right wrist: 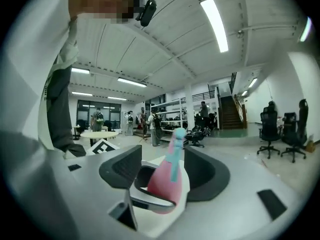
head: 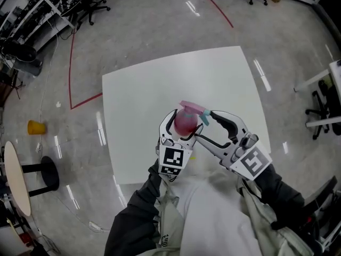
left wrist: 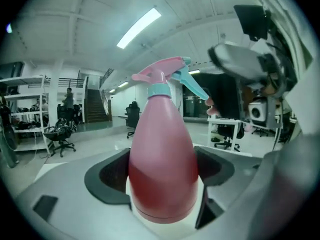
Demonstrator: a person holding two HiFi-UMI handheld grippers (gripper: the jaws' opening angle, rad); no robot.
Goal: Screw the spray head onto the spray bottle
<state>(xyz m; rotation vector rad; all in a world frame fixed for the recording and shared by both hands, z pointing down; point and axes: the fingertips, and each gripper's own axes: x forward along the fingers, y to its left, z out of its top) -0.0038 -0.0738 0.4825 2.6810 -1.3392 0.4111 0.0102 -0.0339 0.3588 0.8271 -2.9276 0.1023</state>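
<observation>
A pink spray bottle (head: 185, 121) is held upright above the near edge of the white table (head: 160, 84). My left gripper (head: 183, 126) is shut on its body; in the left gripper view both dark pads press on the bottle (left wrist: 162, 169). The pink and teal spray head (head: 193, 109) sits on the bottle's neck, its trigger pointing right. My right gripper (head: 203, 124) reaches in from the right. In the right gripper view the spray head (right wrist: 176, 144) stands between the jaws with gaps on both sides, so this gripper (right wrist: 162, 170) is open.
A yellow cup (head: 36, 127) lies on the floor at the left, near a round side table (head: 13, 177). Red tape (head: 72, 63) marks the floor. Office chairs (head: 85, 7) stand at the back, and another white table's edge (head: 335, 71) is at the right.
</observation>
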